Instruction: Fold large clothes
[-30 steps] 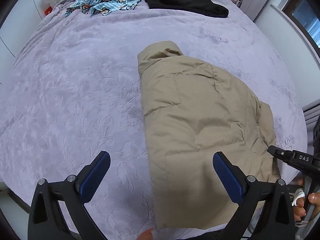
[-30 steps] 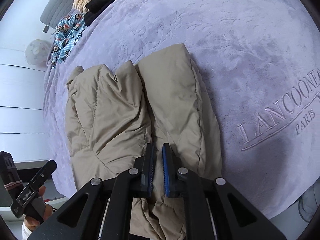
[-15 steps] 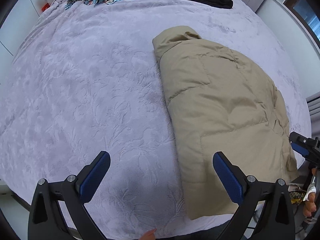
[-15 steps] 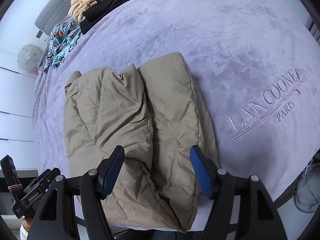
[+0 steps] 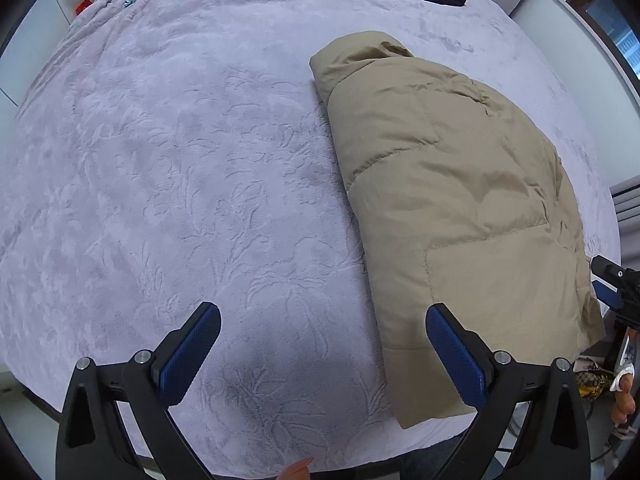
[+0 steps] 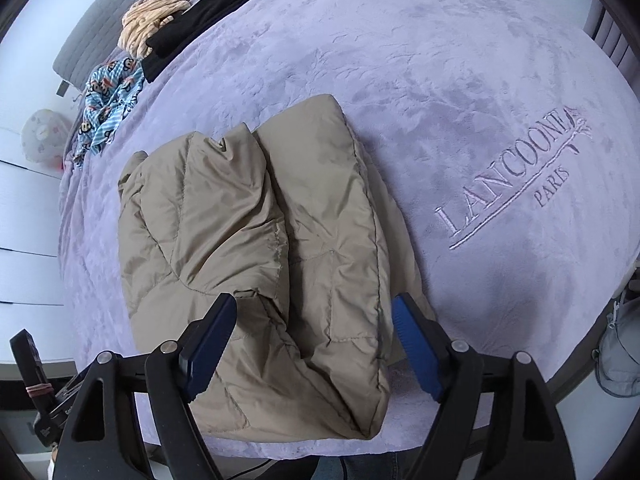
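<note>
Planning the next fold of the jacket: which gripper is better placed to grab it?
Right. The right gripper, jaws just opened, hangs over the jacket; the open left gripper hangs over bare blanket beside it.

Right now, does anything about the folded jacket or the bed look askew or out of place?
Slightly. The tan puffer jacket is folded unevenly: its two halves bulge apart along a ridge, and its near corner sits right at the edge of the lilac blanket. The other clothes lie bunched at the far end. Nothing looks damaged.

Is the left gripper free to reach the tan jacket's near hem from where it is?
Probably yes: the left gripper is open, with only bare blanket before the tan jacket.
</note>
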